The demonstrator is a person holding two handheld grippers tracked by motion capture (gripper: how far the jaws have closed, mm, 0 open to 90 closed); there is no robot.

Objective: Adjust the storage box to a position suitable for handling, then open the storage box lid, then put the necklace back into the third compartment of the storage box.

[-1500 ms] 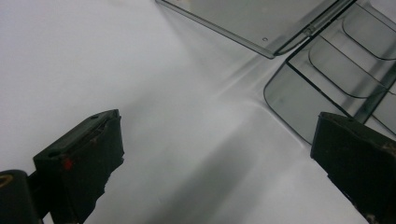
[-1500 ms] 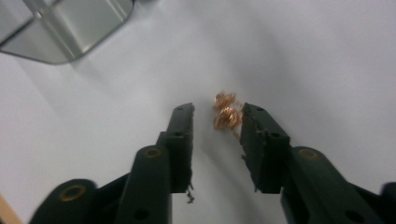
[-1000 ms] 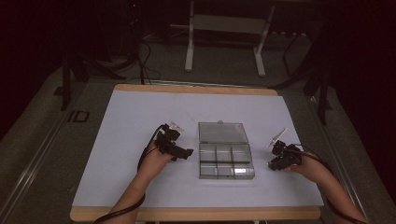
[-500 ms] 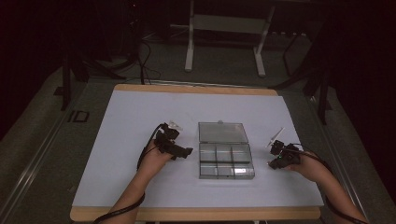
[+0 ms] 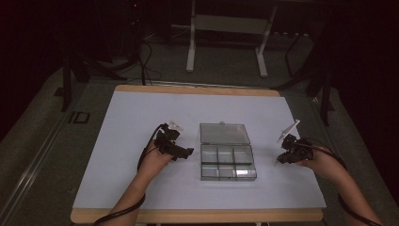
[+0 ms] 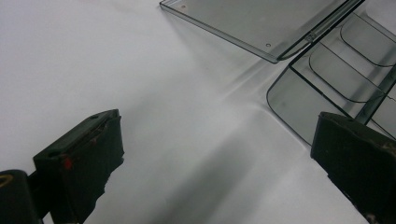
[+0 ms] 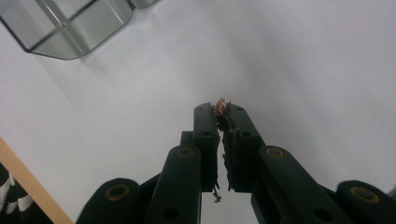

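Clear plastic organiser box (image 5: 228, 162) lies mid-table, long axis running near to far, its lid (image 5: 224, 133) flat on the far side. Right of it, the right gripper (image 5: 283, 158) has just closed its jaws on a tiny brownish piece (image 7: 220, 103), too small to identify, and sits higher than before. The left gripper (image 5: 187, 152) gapes wide beside the box.

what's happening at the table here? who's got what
A person works at a white-topped table with a gripper in each hand. Between them sits a clear compartment box with its lid folded open flat behind it. The right gripper is shut on a tiny orange-brown item at its tips, off to the right of the box. The left gripper waits open beside the box's left edge, holding nothing.
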